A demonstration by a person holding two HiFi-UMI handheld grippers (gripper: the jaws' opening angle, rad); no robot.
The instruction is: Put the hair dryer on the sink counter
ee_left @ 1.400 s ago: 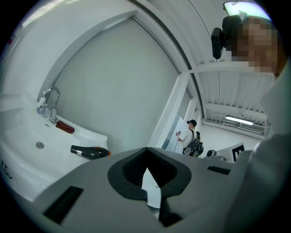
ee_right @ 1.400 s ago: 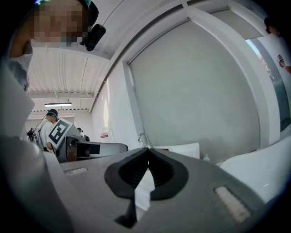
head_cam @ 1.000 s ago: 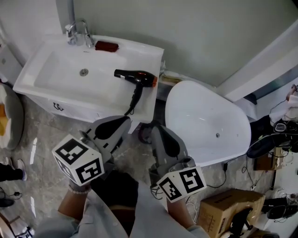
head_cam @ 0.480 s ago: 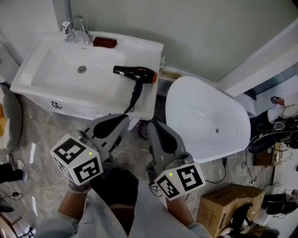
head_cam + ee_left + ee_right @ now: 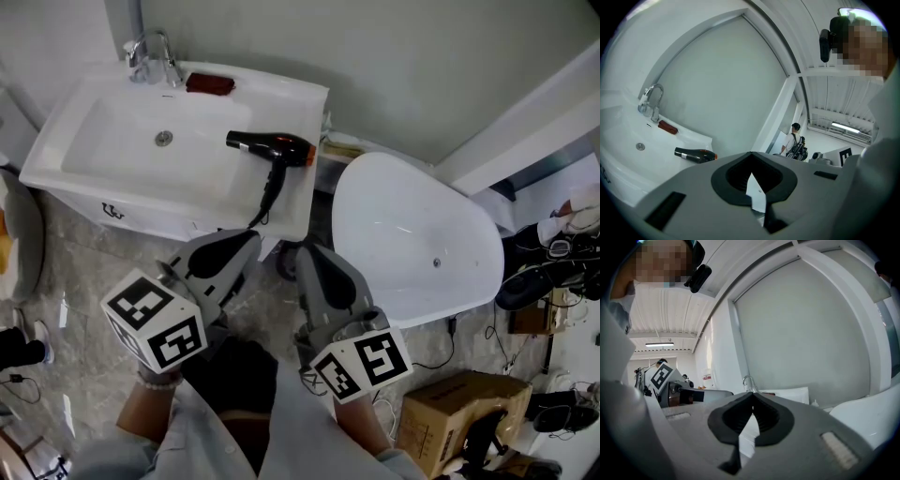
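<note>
The hair dryer (image 5: 272, 148), black with an orange band, lies on the right side of the white sink counter (image 5: 300, 103), nozzle pointing left. Its cord hangs over the counter's front edge. The left gripper view shows the dryer (image 5: 695, 155) lying flat on the sink counter (image 5: 701, 140). My left gripper (image 5: 247, 244) is held below the counter's front edge, shut and empty. My right gripper (image 5: 310, 257) hangs beside it, also shut with nothing in it. In both gripper views the jaws meet at their tips, left gripper (image 5: 751, 154) and right gripper (image 5: 752, 395).
A chrome faucet (image 5: 150, 56) and a red object (image 5: 210, 84) sit at the back of the sink. A white oval tub (image 5: 412, 239) stands to the right, a cardboard box (image 5: 459, 412) at the lower right. A person with a backpack (image 5: 796, 143) stands far off.
The head view has shifted slightly, so the sink sits a little higher in the picture. Both grippers and the hair dryer keep their places.
</note>
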